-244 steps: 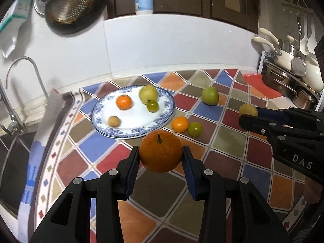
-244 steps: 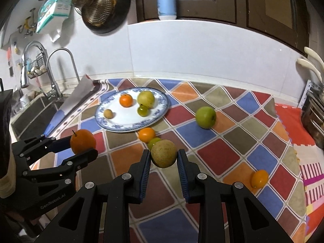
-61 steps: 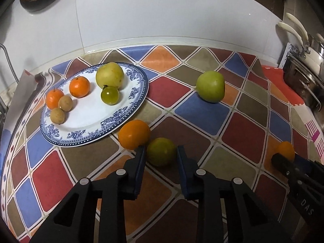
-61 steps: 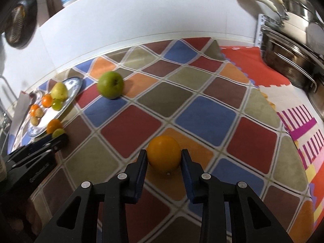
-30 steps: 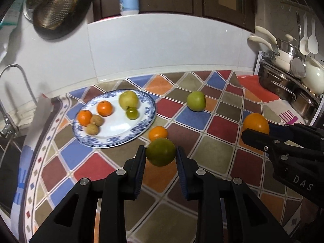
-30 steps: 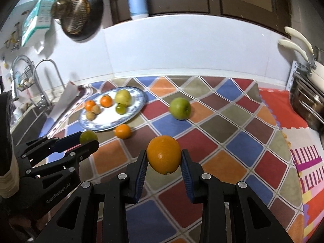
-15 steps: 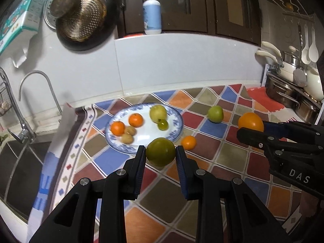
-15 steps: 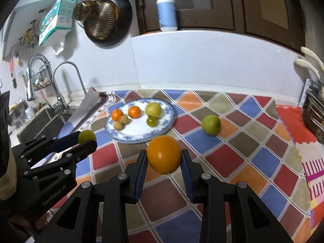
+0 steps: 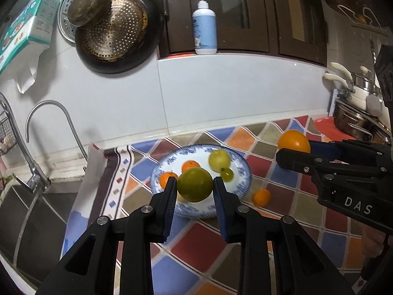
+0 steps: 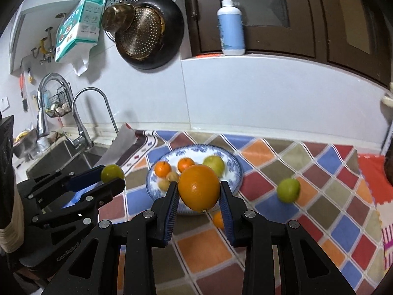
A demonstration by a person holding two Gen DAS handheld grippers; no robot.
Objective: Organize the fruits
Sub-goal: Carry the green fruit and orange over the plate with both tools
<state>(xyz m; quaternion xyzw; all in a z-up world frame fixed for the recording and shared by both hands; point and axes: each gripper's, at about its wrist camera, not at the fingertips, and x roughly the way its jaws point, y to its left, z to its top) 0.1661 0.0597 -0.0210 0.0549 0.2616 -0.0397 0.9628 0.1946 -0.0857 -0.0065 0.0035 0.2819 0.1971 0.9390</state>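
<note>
left tongs [image 9: 195,188] clamp green citrus [image 9: 194,184] above plate [image 9: 242,169] | right tongs [image 10: 198,191] clamp orange [image 10: 199,187] over desk [image 10: 319,211] | both likely firm, smooth, light (round, may roll; grip at widest girth)

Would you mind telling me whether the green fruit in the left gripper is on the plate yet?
Not yet. The green fruit is clamped in the left gripper, held in the air in front of the plate.
</note>
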